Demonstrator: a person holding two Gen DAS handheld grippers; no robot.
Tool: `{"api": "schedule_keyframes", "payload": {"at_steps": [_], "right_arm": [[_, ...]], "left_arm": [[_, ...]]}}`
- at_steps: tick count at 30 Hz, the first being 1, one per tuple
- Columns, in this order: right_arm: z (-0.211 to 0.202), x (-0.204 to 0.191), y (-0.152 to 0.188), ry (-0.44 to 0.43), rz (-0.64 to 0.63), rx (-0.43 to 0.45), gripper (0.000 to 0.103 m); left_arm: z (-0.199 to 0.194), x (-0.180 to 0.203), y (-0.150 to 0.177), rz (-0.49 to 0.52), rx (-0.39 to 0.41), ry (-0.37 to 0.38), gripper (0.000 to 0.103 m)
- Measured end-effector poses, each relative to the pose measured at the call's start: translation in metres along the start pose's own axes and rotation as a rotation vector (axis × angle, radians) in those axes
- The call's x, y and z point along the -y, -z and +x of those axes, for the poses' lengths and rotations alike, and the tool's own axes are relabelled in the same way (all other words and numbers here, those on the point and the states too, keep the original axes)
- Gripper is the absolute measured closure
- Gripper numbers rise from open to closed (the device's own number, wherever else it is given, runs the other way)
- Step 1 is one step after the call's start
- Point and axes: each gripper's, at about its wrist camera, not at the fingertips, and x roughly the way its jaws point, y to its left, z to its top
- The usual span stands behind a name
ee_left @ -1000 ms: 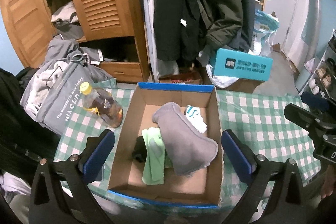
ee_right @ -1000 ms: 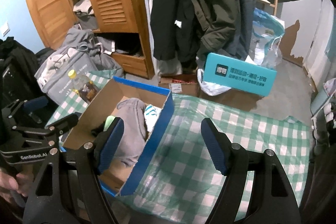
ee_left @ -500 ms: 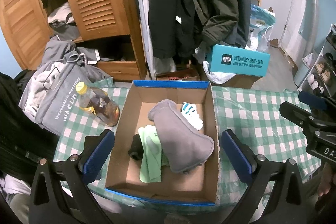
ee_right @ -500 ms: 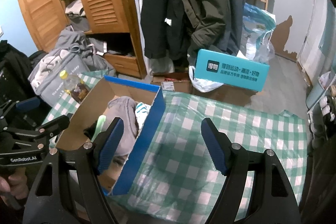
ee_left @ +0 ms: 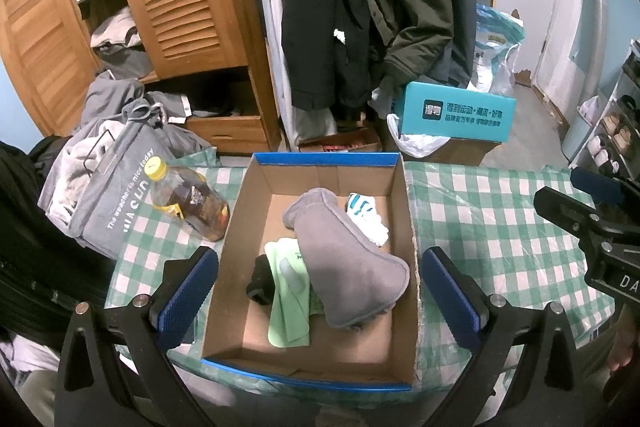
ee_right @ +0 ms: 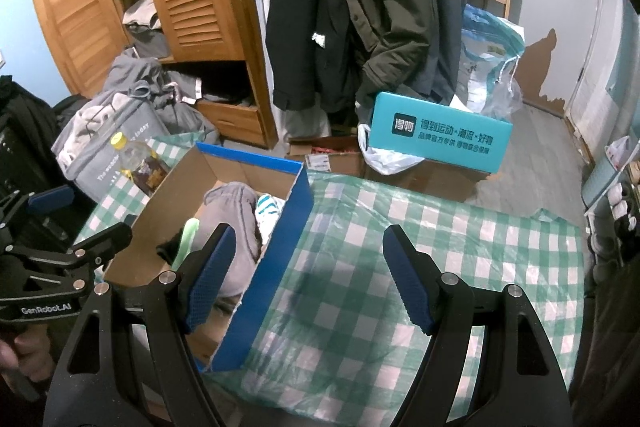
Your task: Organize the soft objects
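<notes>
Left gripper [ee_left: 318, 291] hangs over my cardboard box [ee_left: 408, 227], jaws spread wide and holding nothing; right gripper [ee_right: 308, 279] is likewise wide apart and empty above the checkered tablecloth [ee_right: 440, 227], beside the box's blue right wall. Inside the box I log a grey soft piece [ee_left: 344, 259] lying across a light green cloth [ee_left: 290, 291], a black item [ee_left: 260, 281] against the left wall, a white-and-teal sock [ee_left: 368, 217] near the far right corner. Bottle [ee_left: 188, 201] lies on the cloth just beside the box's left wall.
</notes>
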Motion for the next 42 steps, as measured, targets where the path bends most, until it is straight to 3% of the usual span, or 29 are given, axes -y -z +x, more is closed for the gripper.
{"api": "schedule_keyframes", "payload": {"at_steps": [42], "right_arm": [[0.0011,0.0052,0.0007,0.007,0.0,0.0,0.027]], "left_arm": [[-0.0001,0.0035,0.0004,0.008,-0.003,0.001,0.001]]}}
